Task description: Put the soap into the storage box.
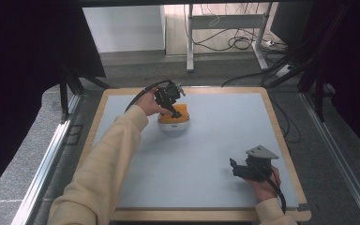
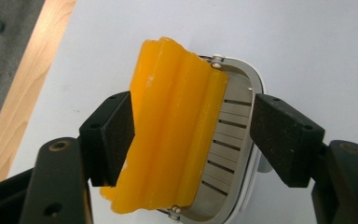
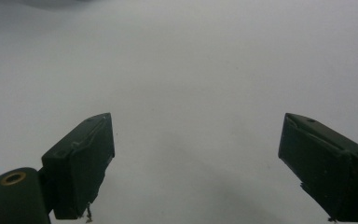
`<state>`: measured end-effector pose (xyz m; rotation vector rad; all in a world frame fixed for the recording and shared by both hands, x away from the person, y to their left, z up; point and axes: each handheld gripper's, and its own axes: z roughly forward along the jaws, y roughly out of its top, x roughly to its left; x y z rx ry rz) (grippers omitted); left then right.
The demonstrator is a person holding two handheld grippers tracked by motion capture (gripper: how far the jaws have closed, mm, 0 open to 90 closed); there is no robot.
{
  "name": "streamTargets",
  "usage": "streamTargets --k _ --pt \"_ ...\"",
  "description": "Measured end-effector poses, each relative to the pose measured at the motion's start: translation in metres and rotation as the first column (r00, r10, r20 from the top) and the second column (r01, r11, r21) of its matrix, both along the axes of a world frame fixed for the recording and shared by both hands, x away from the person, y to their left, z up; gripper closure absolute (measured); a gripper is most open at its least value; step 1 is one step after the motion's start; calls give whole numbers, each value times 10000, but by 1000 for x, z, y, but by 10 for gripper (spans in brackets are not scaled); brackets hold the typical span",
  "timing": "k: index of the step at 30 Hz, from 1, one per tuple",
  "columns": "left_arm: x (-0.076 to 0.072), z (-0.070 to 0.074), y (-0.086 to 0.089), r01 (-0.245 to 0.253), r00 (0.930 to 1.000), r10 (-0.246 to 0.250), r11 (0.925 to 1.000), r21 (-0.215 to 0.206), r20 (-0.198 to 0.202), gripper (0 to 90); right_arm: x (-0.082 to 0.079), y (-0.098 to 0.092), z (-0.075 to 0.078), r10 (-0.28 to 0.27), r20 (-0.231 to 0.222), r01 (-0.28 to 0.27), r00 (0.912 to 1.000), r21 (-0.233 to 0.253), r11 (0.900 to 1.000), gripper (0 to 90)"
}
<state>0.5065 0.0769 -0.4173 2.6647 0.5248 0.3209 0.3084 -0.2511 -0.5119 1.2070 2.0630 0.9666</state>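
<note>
An orange ridged block [image 2: 172, 130] lies tilted on a white oval dish [image 2: 254, 79] with a slatted metal insert [image 2: 228, 140]. My left gripper [image 2: 193, 135] stands open over them: its left jaw touches the block's side, and its right jaw is apart from the block, over the dish's rim. From the high view the block [image 1: 179, 112] and dish [image 1: 173, 125] sit at the table's far left-centre, under the left gripper [image 1: 171, 107]. My right gripper [image 1: 236, 168] rests near the front right, open [image 3: 196, 158] with nothing between its jaws.
The pale blue table top [image 1: 206, 150] has a wooden border [image 1: 281, 136]. Beyond the far edge are a desk frame [image 1: 225, 28] and loose cables [image 1: 239, 44] on the floor. Dark curtains hang at both sides.
</note>
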Motion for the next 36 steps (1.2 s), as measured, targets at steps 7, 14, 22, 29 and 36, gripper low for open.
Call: streamTargets --k 7,14,22,29,36 --pt "-5 3 2 12 10000 -13 9998 -199 -79 299 0 0 0 17 -25 -17 10000 -17 10000 107" --pt "-18 8 4 44 9998 -52 9992 -404 -206 296 0 1 -1 57 -10 -57 10000 -16 10000 107" --pt "-39 12 10 61 9998 -73 9978 -658 -172 285 0 2 0 62 -14 -62 10000 1 10000 107" --pt "-57 8 22 -342 9990 312 9950 -937 -332 285 0 2 -1 35 -32 -35 10000 -29 10000 107" --pt "-88 -4 39 -1050 9944 1053 9867 -1242 -46 249 0 2 -1 2 -48 -2 10000 -45 10000 107"
